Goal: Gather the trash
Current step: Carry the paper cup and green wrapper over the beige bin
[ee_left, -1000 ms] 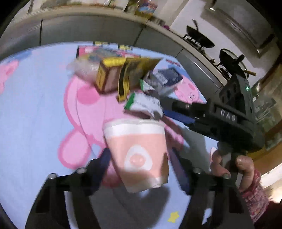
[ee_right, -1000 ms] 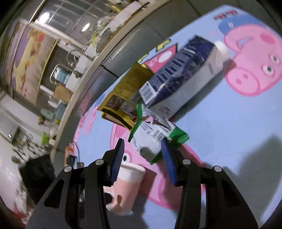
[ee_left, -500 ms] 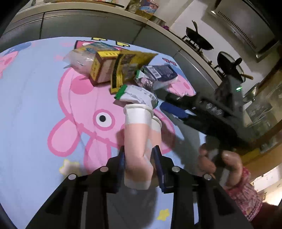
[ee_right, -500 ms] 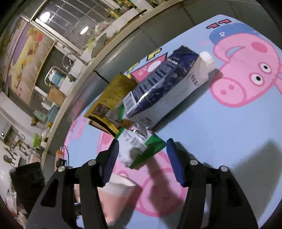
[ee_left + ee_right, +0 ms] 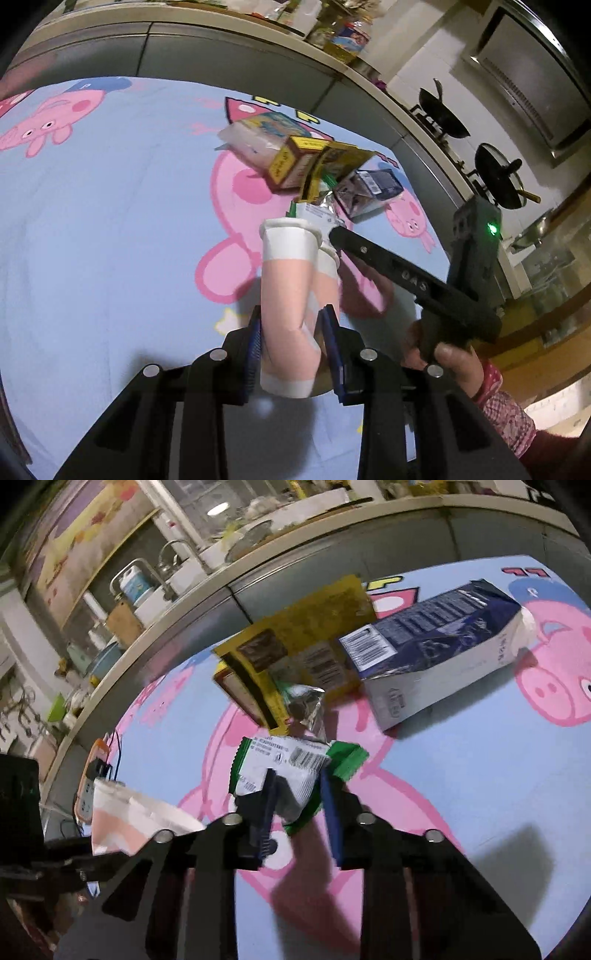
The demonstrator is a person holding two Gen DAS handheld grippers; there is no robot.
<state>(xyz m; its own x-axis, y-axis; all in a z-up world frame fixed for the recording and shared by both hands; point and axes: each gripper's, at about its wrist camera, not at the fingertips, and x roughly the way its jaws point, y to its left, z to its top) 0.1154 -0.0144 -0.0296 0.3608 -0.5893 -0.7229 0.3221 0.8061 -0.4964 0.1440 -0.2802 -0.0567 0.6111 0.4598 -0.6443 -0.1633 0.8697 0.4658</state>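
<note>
Gripping a squashed pink-and-white paper cup [image 5: 286, 295] with the left gripper [image 5: 293, 347]: blue pads pressed on both sides of the cup's lower half, cup flattened between them, rim pointing toward 12 o'clock in the left wrist view. Same cup [image 5: 129, 819] seen at 9 o'clock in the right wrist view, lifted off the blue cartoon-pig sheet [image 5: 110, 221].

Clamping a green-and-white wrapper [image 5: 291, 771] with the right gripper [image 5: 299, 812]: jaws just closed in, wrapper crumpled between the pads, barcode face up. Right gripper [image 5: 334, 234] also seen from the left wrist view, reaching in from 3 o'clock, held by a hand [image 5: 443, 358] in a pink patterned sleeve [image 5: 506, 413].

Remaining litter heaped toward 12 o'clock of the wrapper: crinkled foil scrap [image 5: 306, 705] just beyond it; yellow pouch [image 5: 306, 646] leaning over a yellow-and-red box [image 5: 291, 166]; dark blue milk carton [image 5: 436, 646] lying on its side at 1 o'clock, touching the pouch; clear plastic bag [image 5: 251, 144] at the far end of the heap, against the box.

Grey counter front [image 5: 184, 51] running along the far edge of the sheet.
</note>
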